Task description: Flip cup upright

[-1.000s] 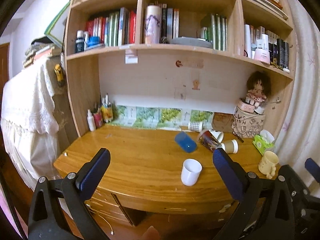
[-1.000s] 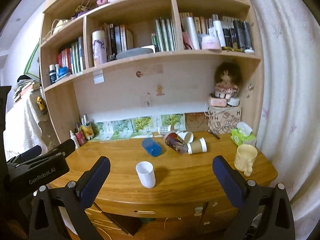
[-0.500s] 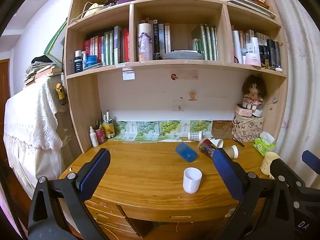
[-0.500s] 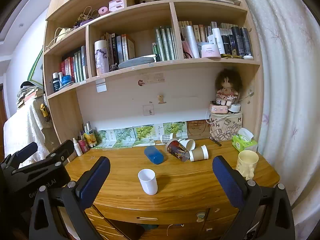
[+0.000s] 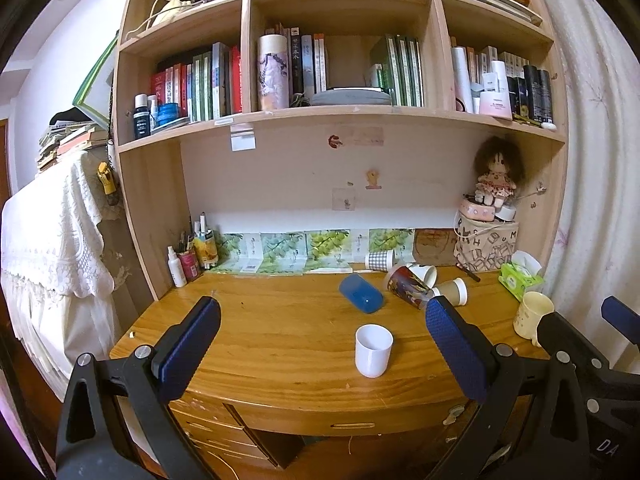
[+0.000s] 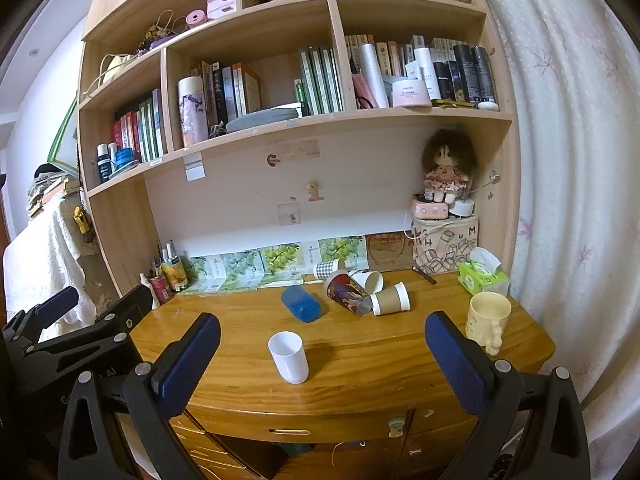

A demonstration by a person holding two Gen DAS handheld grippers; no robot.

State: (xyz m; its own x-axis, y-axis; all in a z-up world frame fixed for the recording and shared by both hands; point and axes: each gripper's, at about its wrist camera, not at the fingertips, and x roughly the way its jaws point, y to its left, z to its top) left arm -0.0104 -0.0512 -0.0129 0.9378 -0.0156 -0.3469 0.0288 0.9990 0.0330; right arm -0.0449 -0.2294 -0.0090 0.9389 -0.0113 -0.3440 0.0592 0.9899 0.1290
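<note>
A white cup [image 5: 373,350] stands upright near the desk's front edge; it also shows in the right wrist view [image 6: 289,356]. Behind it a blue cup [image 5: 361,293] [image 6: 301,303] lies on its side. Further right a dark patterned cup [image 5: 408,286] [image 6: 347,293], a brown paper cup [image 5: 452,292] [image 6: 390,303], a white cup [image 6: 370,280] and a checked cup [image 5: 379,260] [image 6: 328,269] lie tipped over. My left gripper [image 5: 324,350] and right gripper [image 6: 322,360] are both open and empty, held in front of the desk, short of the cups.
A cream mug [image 5: 532,314] [image 6: 487,320] stands upright at the desk's right end, beside a green tissue pack [image 6: 482,276]. Bottles and pens [image 5: 188,256] stand at the back left. A printed box with a doll [image 6: 444,248] is at the back right. Shelves hang above.
Both grippers have risen and pulled back a little, so the desk looks lower and more of the upper shelves shows. The cups have not moved.
</note>
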